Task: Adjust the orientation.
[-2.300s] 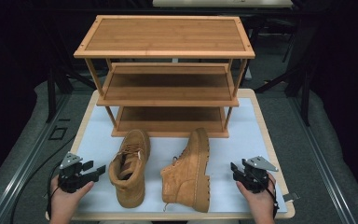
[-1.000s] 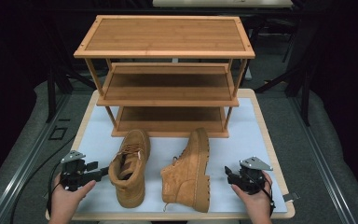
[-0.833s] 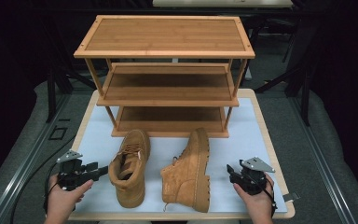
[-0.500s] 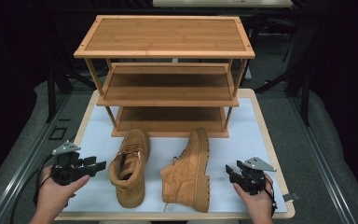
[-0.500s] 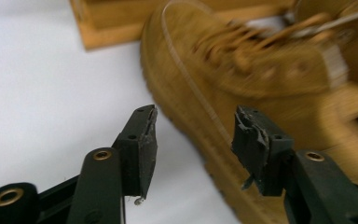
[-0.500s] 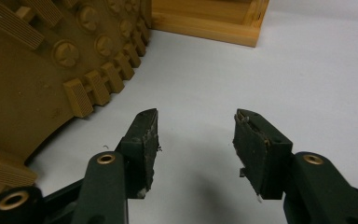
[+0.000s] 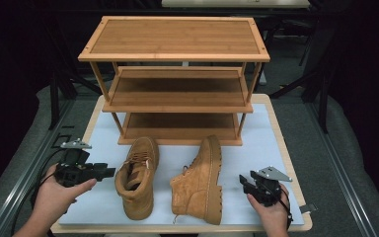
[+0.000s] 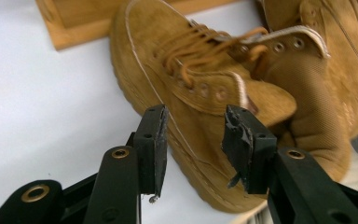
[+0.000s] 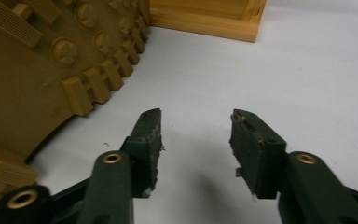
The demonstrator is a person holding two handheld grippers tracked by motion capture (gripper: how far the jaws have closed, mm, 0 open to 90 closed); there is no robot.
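Note:
Two tan suede boots lie on the white tabletop (image 7: 276, 138). The left boot (image 7: 137, 175) stands upright, toe toward the rack; the right boot (image 7: 201, 181) lies on its side with its lugged sole (image 9: 32, 70) facing right. My left gripper (image 7: 109, 171) is open, just left of the upright boot (image 8: 205, 93), its jaws level with the boot's side and apart from it. My right gripper (image 7: 242, 180) is open above bare table (image 9: 261, 74), a short way right of the sole.
A three-tier bamboo shoe rack (image 7: 175, 79) stands behind the boots, all shelves bare; its bottom rail (image 9: 205, 21) is close ahead of my right gripper. Table edges run near both hands, with dark floor beyond.
My left gripper drew back left and slightly up, away from the upright boot, then edged toward it again. The right gripper barely shifted. Both boots stayed put.

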